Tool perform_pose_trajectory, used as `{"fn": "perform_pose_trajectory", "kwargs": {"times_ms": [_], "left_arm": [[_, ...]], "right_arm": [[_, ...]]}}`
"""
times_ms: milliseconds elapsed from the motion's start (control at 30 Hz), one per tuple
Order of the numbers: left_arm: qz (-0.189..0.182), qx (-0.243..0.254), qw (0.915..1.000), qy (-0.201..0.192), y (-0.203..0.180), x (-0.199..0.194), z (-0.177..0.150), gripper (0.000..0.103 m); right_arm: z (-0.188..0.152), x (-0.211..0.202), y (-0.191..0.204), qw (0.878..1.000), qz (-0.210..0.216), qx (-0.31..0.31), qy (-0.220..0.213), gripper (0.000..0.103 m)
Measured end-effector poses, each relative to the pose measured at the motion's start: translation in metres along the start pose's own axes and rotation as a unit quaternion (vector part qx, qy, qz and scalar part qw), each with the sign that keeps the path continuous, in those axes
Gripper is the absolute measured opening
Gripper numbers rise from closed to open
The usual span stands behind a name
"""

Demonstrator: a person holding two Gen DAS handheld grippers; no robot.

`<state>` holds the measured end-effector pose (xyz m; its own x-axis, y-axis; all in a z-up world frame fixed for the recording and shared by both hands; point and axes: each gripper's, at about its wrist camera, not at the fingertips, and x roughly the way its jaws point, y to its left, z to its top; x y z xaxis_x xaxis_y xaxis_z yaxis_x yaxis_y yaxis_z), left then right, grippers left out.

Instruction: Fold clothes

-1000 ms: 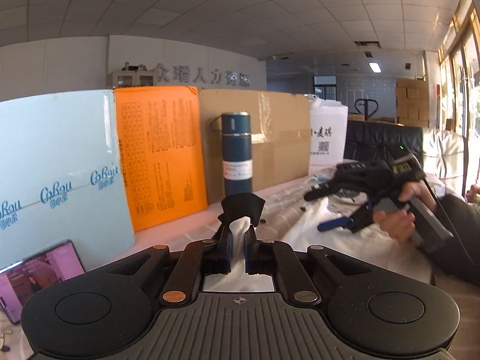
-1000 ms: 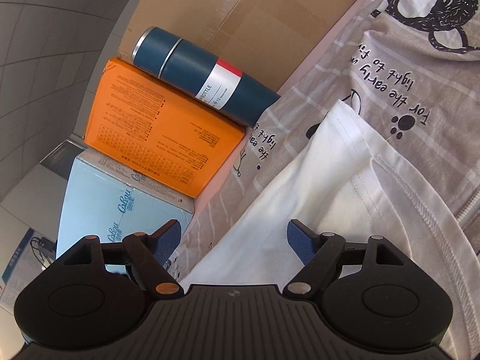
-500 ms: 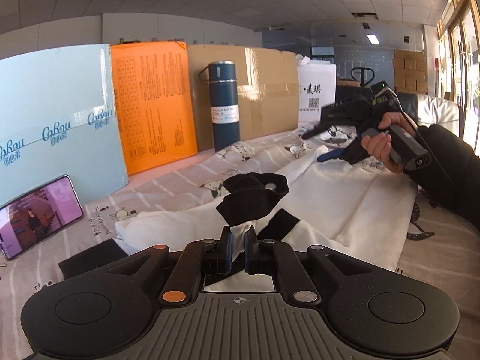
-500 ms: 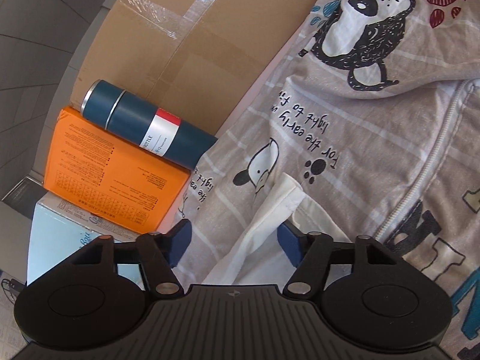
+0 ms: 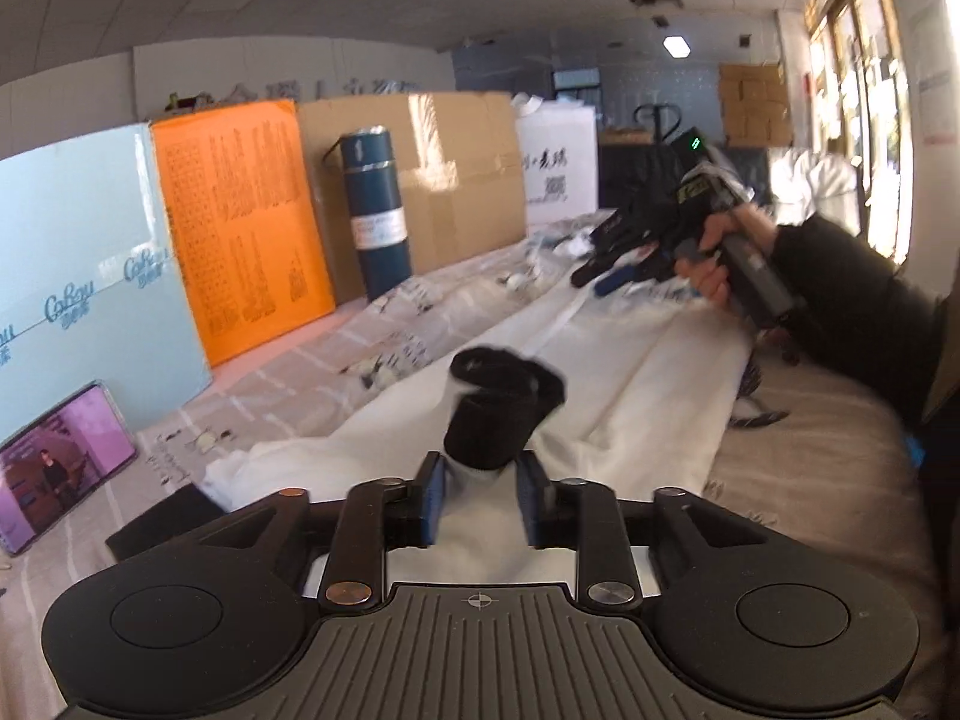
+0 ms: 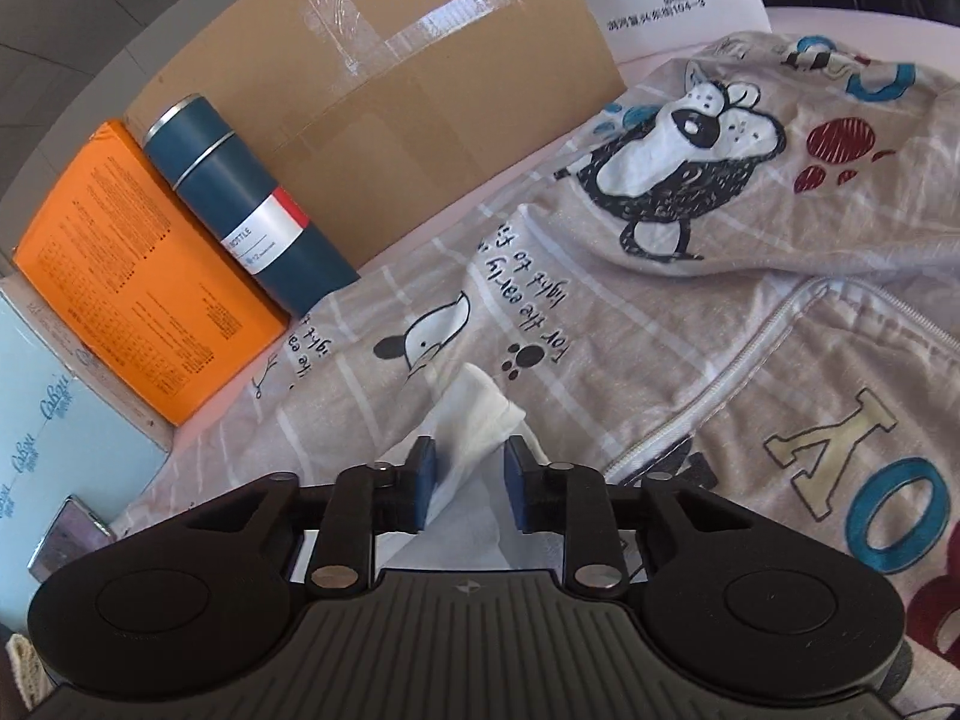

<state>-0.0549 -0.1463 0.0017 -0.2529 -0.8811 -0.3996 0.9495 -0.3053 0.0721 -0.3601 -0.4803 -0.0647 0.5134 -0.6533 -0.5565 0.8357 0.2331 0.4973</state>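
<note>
Since a moment ago my left gripper (image 5: 477, 498) spreads, releasing the black-cuffed sleeve (image 5: 498, 414); right gripper (image 6: 465, 480), half-closed, brackets the white shirt (image 6: 474, 420) corner at lower centre.

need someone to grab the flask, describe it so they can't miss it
Look along the row of boxes at the back of the table. The flask stands upright before the cardboard box, beside the orange box. It alone is a dark blue cylinder with a white label.

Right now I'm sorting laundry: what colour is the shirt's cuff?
Black cuff on a white shirt, clearest in the left wrist view.
</note>
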Motion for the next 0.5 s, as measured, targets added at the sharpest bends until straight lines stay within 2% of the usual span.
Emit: {"fn": "perform_pose_trajectory", "kwargs": {"times_ms": [33, 67, 133, 200, 267, 300, 433, 500], "left_arm": [[-0.011, -0.01, 0.9998, -0.014, 0.003, -0.003, 0.003, 0.061], [-0.015, -0.023, 0.9993, -0.026, 0.007, -0.005, 0.006, 0.071], [0.011, -0.047, 0.9982, -0.035, 0.015, 0.0, 0.014, 0.071], [0.06, -0.072, 0.9955, -0.012, 0.027, 0.019, 0.021, 0.071], [0.111, -0.089, 0.9892, 0.038, 0.038, 0.049, 0.026, 0.07], [0.12, -0.085, 0.9875, 0.056, 0.039, 0.063, 0.027, 0.07], [0.1, -0.039, 0.9897, 0.095, 0.02, 0.105, 0.032, 0.071], [0.104, -0.005, 0.9884, 0.11, 0.007, 0.117, 0.031, 0.071]], "right_arm": [[0.0, -0.004, 0.001, 1.0, -0.01, -0.006, -0.014, 0.042], [-0.001, -0.011, 0.004, 0.999, -0.019, -0.015, -0.038, 0.045], [-0.002, -0.024, 0.011, 0.995, -0.037, -0.034, -0.086, 0.049], [-0.004, -0.032, 0.014, 0.993, -0.014, -0.041, -0.111, 0.052], [-0.004, -0.032, 0.016, 0.993, 0.007, -0.044, -0.105, 0.055], [-0.004, -0.03, 0.015, 0.994, 0.011, -0.043, -0.1, 0.055], [-0.002, -0.021, 0.008, 0.997, 0.019, -0.031, -0.075, 0.055], [0.0, -0.017, 0.0, 0.998, 0.021, -0.015, -0.064, 0.055]]}}
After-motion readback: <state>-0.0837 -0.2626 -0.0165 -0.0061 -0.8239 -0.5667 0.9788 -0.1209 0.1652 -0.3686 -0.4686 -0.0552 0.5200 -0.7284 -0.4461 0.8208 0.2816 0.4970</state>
